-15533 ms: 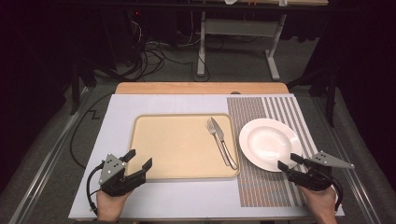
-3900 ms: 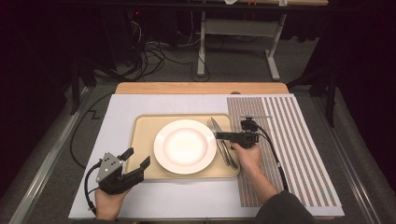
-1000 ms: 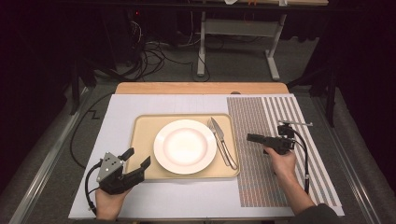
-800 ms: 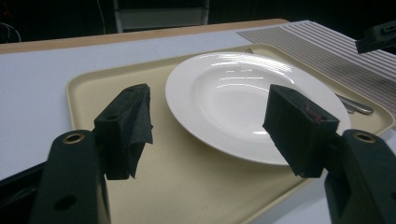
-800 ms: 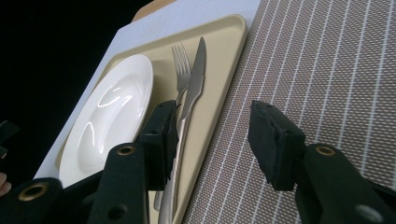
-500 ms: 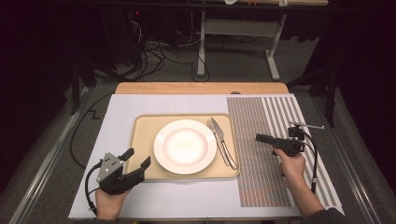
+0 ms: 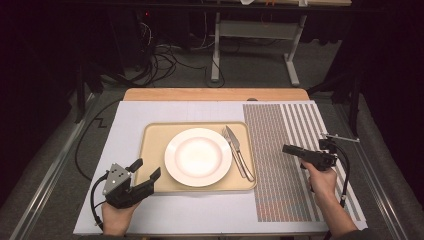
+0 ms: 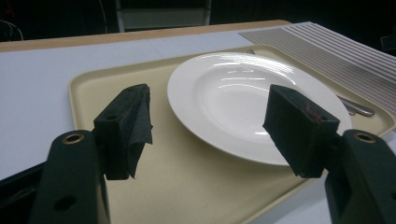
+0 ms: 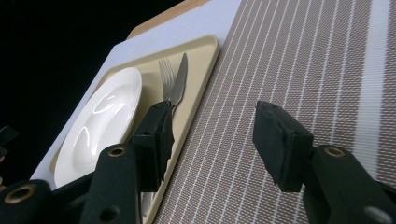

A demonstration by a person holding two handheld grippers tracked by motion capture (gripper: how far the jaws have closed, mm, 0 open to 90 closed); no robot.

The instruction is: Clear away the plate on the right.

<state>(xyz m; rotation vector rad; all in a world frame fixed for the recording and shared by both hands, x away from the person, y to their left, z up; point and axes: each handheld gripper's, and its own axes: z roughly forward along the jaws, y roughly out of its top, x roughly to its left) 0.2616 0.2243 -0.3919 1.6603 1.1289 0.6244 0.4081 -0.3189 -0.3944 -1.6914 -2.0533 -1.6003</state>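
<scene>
White china sits in the middle of your tan tray (image 7: 150, 150): the plate (image 7: 198, 156) lies flat, with the fork (image 7: 235, 150) and knife (image 7: 239, 159) just to its right, still inside the tray's rim. Your right gripper (image 7: 289, 149) hangs over the striped placemat (image 7: 280, 165), well apart from the tray, fingers pointing toward the cutlery. Those fingers have just been spreading wider and nothing lies between them; in the right gripper view you see bare mat through the gap. There the near finger (image 9: 156, 135) covers the knife's and fork's handles, so you make out their upper ends alone, and the plate's near edge is cut off behind the gripper body.

Your left gripper (image 7: 148, 172) rests at the tray's near left corner, fingers released and empty. In the left gripper view the right finger (image 8: 299, 128) hides part of the plate's rim, and past the plate you catch just a tip of the fork and a bit of handle. From the high view, the fork's tines are too small to count. The table's (image 7: 210, 94) far wooden edge shows beyond the white sheet (image 7: 165, 112).
</scene>
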